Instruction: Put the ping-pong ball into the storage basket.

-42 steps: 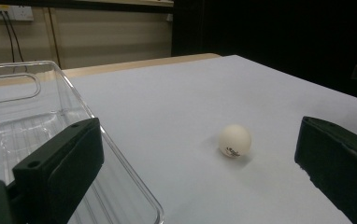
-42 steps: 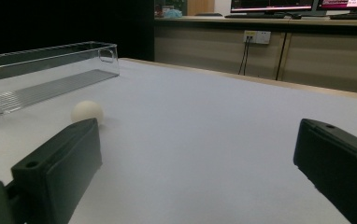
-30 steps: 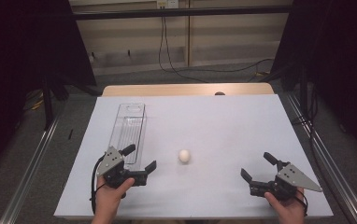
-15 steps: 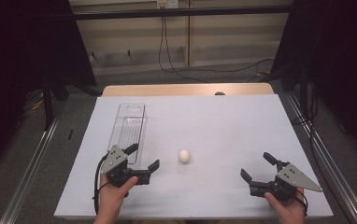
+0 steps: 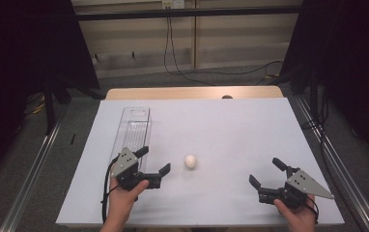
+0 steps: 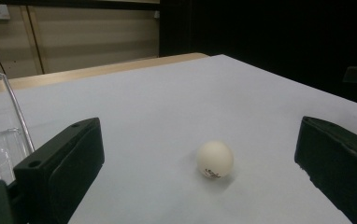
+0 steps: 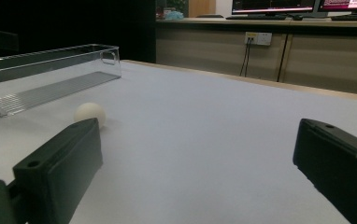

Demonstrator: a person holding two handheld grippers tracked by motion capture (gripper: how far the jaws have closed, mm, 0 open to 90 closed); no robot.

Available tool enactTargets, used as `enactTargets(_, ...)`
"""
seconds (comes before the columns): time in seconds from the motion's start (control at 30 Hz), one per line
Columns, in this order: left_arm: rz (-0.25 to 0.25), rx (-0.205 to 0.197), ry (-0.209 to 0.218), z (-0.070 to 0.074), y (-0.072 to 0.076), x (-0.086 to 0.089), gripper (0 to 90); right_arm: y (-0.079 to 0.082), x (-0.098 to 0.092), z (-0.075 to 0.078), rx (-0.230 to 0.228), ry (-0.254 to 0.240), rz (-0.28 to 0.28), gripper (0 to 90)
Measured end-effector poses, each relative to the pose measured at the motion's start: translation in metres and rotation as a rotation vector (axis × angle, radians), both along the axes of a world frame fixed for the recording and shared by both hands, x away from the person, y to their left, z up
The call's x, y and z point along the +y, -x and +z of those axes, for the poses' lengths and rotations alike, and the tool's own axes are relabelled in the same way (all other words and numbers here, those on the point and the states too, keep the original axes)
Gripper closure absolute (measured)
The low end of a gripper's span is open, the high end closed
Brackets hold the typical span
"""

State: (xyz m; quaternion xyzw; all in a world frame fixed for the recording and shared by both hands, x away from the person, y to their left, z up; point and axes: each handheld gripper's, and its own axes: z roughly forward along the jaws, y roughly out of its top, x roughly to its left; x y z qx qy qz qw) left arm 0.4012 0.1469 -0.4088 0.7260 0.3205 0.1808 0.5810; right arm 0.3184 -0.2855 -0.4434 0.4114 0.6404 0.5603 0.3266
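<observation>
We find a small white ping-pong ball (image 5: 190, 161) resting on the white table sheet (image 5: 231, 125), just right of the long clear plastic tray (image 5: 132, 130). The left gripper (image 5: 152, 162) sits near it, jaws wide apart and empty; the right gripper (image 5: 265, 172), well apart, likewise. We judge the step a grasp: centre the ball between the pads and close gently, lest it roll. The ball has no long axis; its printed mark faces the left gripper.

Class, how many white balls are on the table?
1. The white ball lies on the table, near its middle, right of the clear tray and just ahead of the left hand-held gripper.
</observation>
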Motion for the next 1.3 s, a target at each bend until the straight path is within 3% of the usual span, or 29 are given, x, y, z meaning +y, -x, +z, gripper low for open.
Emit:
enactTargets(0.1,0.003,0.003,0.004,0.001,0.0,-0.002,1.7,0.001,0.0,0.001,0.001,0.001,0.002,1.2)
enactTargets(0.13,-0.008,0.0,-0.016,0.001,0.0,-0.002,1.7,0.001,-0.001,0.001,0.0,0.001,0.001,1.2)
enactTargets(0.17,-0.004,0.0,0.005,0.0,0.0,-0.004,1.7,0.001,-0.001,0.001,-0.001,0.002,0.0,1.2)
enactTargets(0.37,-0.015,0.0,0.006,0.0,-0.002,-0.008,1.7,0.001,-0.001,0.001,-0.004,0.001,-0.001,1.3)
enactTargets(0.4,-0.017,0.003,-0.011,0.0,-0.002,-0.008,1.7,0.001,-0.001,0.001,-0.004,0.001,-0.002,1.3)
enactTargets(0.63,-0.021,0.005,0.007,-0.001,-0.004,-0.012,1.8,0.001,-0.001,0.001,-0.006,0.003,-0.004,1.3)
enactTargets(0.77,-0.024,0.006,-0.018,-0.001,-0.004,-0.013,1.7,0.001,-0.001,0.001,-0.005,0.002,-0.003,1.3)
enactTargets(1.17,-0.036,0.006,-0.012,-0.005,-0.006,-0.02,1.7,0.001,-0.001,0.001,-0.009,0.0,-0.002,1.3)
enactTargets(1.3,-0.029,0.014,-0.03,-0.005,-0.007,-0.023,1.7,0.001,-0.001,0.001,-0.007,-0.001,-0.002,1.3)
